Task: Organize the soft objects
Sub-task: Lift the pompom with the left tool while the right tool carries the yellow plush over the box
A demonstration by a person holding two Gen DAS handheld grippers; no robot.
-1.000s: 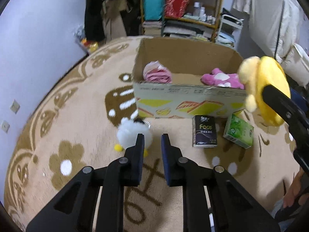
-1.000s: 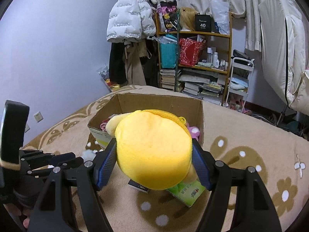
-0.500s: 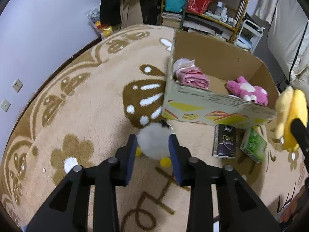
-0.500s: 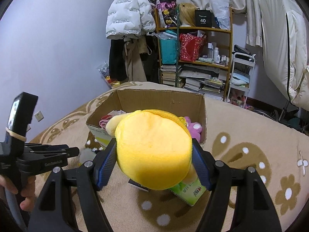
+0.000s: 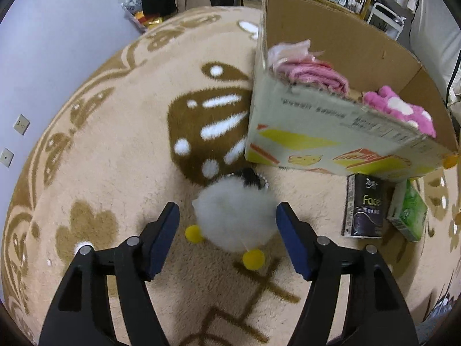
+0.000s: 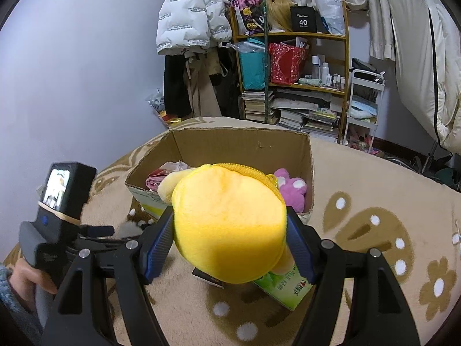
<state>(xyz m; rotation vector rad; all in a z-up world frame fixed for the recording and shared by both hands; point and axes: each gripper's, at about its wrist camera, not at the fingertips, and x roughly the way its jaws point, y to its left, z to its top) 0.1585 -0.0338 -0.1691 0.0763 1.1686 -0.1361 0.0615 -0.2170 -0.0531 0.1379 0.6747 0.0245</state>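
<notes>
A white fluffy toy (image 5: 234, 216) with yellow feet lies on the carpet in front of the cardboard box (image 5: 317, 141). My left gripper (image 5: 227, 216) is down over it, its jaws opening, one on each side of the toy; the right pad is at the fur's edge, the left pad stands apart. My right gripper (image 6: 230, 227) is shut on a yellow plush (image 6: 230, 227), held in the air in front of the box (image 6: 309, 170). Inside the box lie a pink cloth (image 5: 314, 73) and a pink plush (image 5: 403, 112).
A black tissue pack (image 5: 364, 209) and a green tissue pack (image 5: 409, 210) lie on the carpet by the box front. A shelf (image 6: 302, 77) full of books and bags, hanging coats (image 6: 190, 23) and a small white cart (image 6: 364, 101) stand behind the box. A hand (image 6: 26, 276) holds the left gripper's handle.
My left gripper came down towards the white toy and its jaws spread from shut to wide on either side of it. The right gripper with the yellow plush stayed put.
</notes>
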